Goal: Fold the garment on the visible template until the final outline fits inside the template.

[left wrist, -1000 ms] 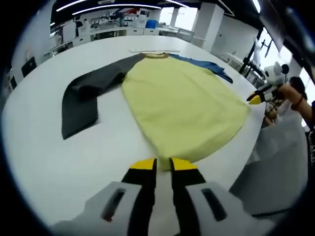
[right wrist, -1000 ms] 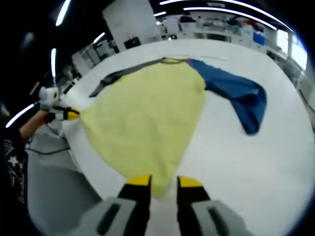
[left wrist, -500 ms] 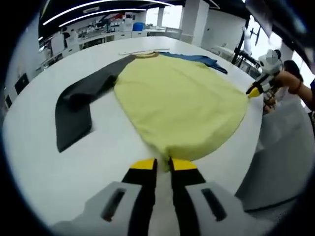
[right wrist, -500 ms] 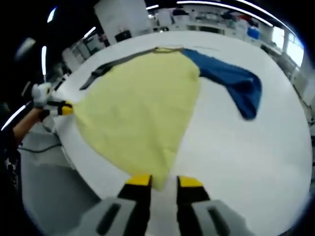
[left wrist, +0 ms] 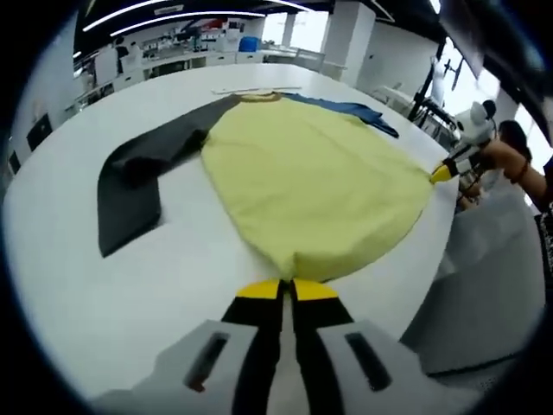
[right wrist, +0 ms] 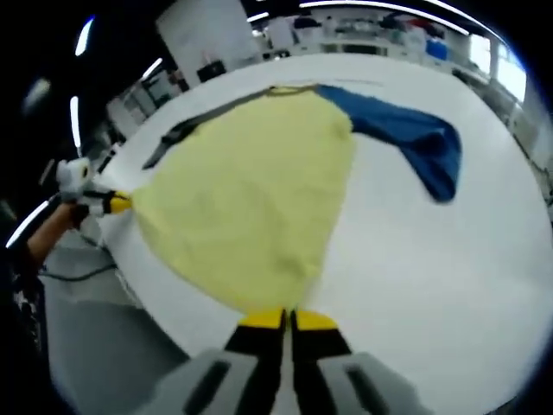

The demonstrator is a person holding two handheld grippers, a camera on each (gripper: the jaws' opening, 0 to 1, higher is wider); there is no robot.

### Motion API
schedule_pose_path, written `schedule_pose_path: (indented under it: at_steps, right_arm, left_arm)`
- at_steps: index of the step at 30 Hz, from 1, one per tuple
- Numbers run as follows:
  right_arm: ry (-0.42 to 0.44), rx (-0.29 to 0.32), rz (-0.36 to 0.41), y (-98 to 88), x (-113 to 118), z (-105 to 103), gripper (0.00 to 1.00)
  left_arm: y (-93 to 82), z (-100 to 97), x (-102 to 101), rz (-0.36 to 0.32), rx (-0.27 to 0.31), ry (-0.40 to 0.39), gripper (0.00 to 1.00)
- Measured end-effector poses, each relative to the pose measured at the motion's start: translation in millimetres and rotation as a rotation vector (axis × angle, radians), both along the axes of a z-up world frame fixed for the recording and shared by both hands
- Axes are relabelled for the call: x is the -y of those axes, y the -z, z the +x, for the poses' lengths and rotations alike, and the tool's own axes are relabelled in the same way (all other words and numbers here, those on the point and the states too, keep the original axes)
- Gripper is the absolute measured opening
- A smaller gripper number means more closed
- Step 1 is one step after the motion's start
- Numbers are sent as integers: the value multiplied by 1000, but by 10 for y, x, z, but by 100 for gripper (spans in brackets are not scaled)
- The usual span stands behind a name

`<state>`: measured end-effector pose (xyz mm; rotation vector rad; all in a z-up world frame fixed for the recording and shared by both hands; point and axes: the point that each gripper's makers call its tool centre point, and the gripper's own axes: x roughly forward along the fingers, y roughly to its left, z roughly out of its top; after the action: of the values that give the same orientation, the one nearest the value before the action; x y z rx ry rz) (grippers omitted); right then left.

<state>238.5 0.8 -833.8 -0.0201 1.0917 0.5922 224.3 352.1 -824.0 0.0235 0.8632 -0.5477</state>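
So both tools are pinched on the garment's [left wrist: 311, 186] hem corners, left tool [left wrist: 286, 289] and right tool [right wrist: 288, 319], on the white desk [left wrist: 78, 285].

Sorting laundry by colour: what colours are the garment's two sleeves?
One sleeve is dark grey, the other sleeve blue; the right gripper view shows the blue best.

yellow garment [left wrist: 315, 186], grey sleeve [left wrist: 138, 177], blue sleeve [right wrist: 415, 143]

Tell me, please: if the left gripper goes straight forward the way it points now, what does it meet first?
The left gripper would meet the yellow garment first; its shut jaws already sit at the hem, apparently pinching it.
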Motion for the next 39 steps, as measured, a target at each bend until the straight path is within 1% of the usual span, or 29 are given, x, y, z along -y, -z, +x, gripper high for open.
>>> schedule_pose_path:
  at_steps: [1,2,3,5,6,7,10,12,16,18,22,26,28,31,33,35,36,37,38,39]
  right_arm:
    - [11,-1,12,-21,10,12,0]
    - [16,-1,18,-36,14,14,0]
    - [26,-4,28,-54,20,24,0]
    - [27,-1,34,-101,-10,14,0]
    - [27,1,33,-115,-16,10,0]
    - [22,2,30,-105,-15,12,0]
    - [11,-1,3,-82,13,1,0]
    - [-11,-4,-23,-50,19,-27,0]
    - [-14,-16,-42,18,39,-56,0]
    - [-20,-15,-55,46,62,-58,0]
    - [-26,-16,-63,66,77,-60,0]
    - [-48,-4,-53,58,77,-60,0]
    - [-39,-2,-31,31,71,-56,0]
    - [-38,1,-21,11,88,-37,0]
    - [-39,13,-29,-18,108,-22,6]
    - [-32,32,-28,-58,124,4,15]
    - [-24,39,-22,-84,129,17,18]
    - [-18,44,-15,-99,134,26,22]
    - [-12,51,-9,-120,141,40,26]
    - [-8,59,-6,-142,136,47,30]
  left_arm:
    - [1,-25,-15,-10,-25,-17,0]
    - [-1,-33,-20,-14,-32,-22,0]
    - [3,-58,-28,-18,-54,-37,0]
    - [25,-93,-64,-24,-94,-56,0]
    - [40,-125,-76,-31,-127,-85,0]
    - [53,-147,-84,-31,-146,-97,0]
    - [69,-179,-60,-45,-170,-118,0]
    - [115,-211,-54,-33,-190,-122,0]
    - [180,-259,-58,-12,-223,-138,0]
    - [192,-271,-54,-3,-221,-131,0]
    - [247,-304,-71,43,-221,-110,0]
    - [227,-301,-41,60,-197,-102,0]
    - [223,-302,-36,67,-186,-91,0]
    - [189,-295,-19,65,-155,-81,2]
    - [184,-293,-14,57,-146,-80,5]
    - [154,-298,-3,54,-125,-77,10]
    - [136,-279,2,54,-102,-72,13]
    - [129,-274,4,53,-96,-75,15]
    - [97,-248,20,46,-68,-77,20]
    - [80,-235,28,42,-56,-80,24]
